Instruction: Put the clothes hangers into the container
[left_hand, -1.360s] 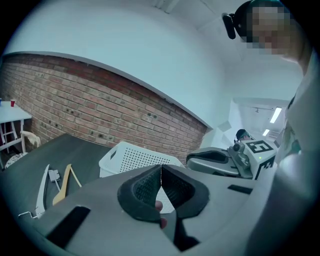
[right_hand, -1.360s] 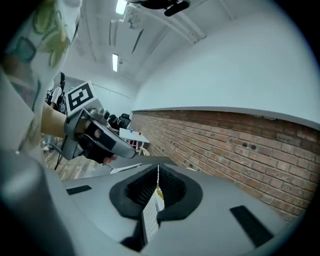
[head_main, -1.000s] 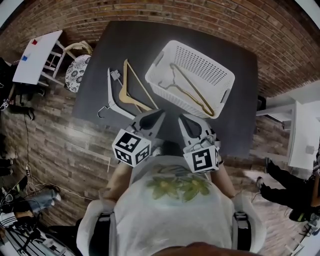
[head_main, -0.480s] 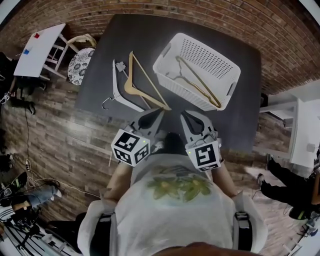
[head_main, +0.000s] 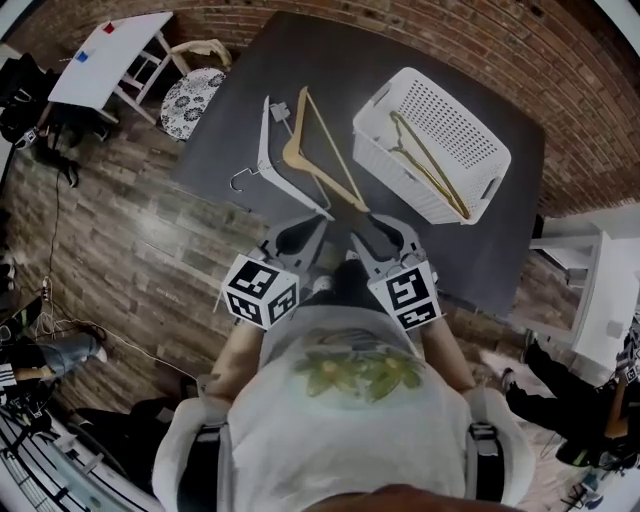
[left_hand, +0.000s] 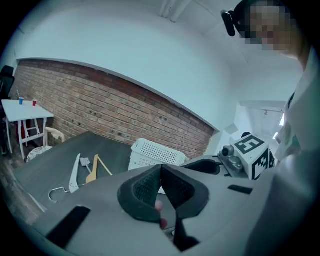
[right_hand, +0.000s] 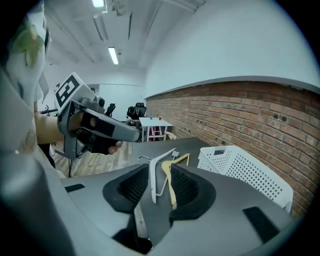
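Right gripper (head_main: 380, 234) jaws just opening, nothing gripped; now faces near ends of wooden hanger (head_main: 322, 165), white hanger (head_main: 268, 150).

- Site type: indoor lab-style workroom.
- Walls: exposed brick wall (head_main: 450, 30) at 12 o'clock, plain white elsewhere.
- Floor: wood-plank floor (head_main: 130, 260) at 9 o'clock.
- Furniture: dark bench (head_main: 230, 130) at centre, white side table (head_main: 110, 45) at 11 o'clock, office chairs (right_hand: 136, 110) beyond.
- Lighting: ceiling strip lights (right_hand: 113, 55).

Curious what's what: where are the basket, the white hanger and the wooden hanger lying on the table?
basket (head_main: 392, 172), head view, near wall
white hanger (head_main: 263, 145), head view, long arm
wooden hanger on the table (head_main: 293, 157), head view, pale middle
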